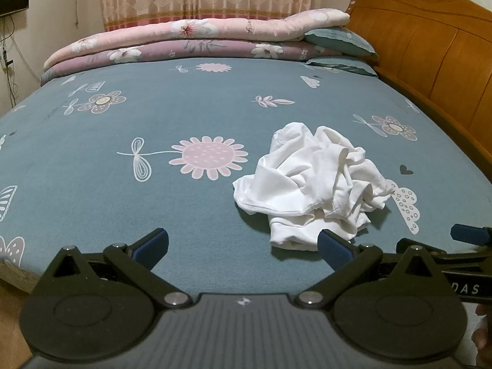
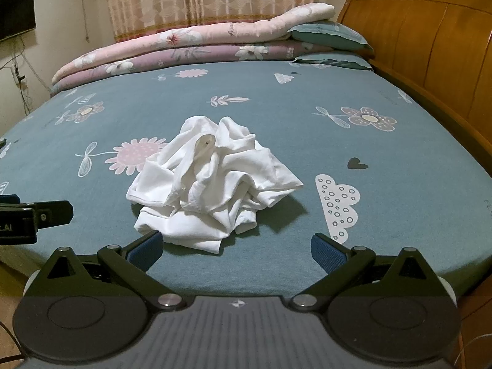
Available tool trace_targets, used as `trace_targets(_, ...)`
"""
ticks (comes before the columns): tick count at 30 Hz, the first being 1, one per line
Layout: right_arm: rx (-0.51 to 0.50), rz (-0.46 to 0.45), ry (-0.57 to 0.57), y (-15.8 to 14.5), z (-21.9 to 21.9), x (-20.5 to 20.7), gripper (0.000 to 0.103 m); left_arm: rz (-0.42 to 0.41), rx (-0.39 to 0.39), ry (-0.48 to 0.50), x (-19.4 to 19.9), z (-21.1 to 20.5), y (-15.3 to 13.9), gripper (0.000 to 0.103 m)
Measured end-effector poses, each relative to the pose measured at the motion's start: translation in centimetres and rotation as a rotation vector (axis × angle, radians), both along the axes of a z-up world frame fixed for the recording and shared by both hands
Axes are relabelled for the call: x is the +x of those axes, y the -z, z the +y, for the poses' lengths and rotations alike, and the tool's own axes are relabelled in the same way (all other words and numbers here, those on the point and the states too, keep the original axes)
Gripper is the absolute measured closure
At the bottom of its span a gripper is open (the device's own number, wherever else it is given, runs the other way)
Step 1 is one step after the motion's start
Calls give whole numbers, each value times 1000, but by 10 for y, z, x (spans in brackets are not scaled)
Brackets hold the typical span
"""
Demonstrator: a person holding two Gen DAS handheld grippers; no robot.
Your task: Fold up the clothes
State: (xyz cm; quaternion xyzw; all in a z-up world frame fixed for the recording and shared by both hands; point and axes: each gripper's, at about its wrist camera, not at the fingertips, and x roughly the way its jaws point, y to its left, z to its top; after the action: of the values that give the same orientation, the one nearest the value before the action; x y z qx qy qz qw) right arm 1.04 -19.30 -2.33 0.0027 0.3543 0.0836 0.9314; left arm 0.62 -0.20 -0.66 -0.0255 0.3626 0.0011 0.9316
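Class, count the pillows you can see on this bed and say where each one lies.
2. One pillow lies atop the folded quilts by the headboard; the other lies beneath it on the sheet. More may be hidden behind.

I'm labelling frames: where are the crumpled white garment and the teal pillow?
crumpled white garment (image 2: 212,184): right wrist view, middle of the heap.
teal pillow (image 1: 339,41): left wrist view, its upper face.
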Motion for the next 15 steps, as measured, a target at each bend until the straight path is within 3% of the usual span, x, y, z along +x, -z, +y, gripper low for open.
trace_targets(15, -5, 2, -1, -1, 1, -1, 0, 5, -1, -25, -1, 2, 1, 1)
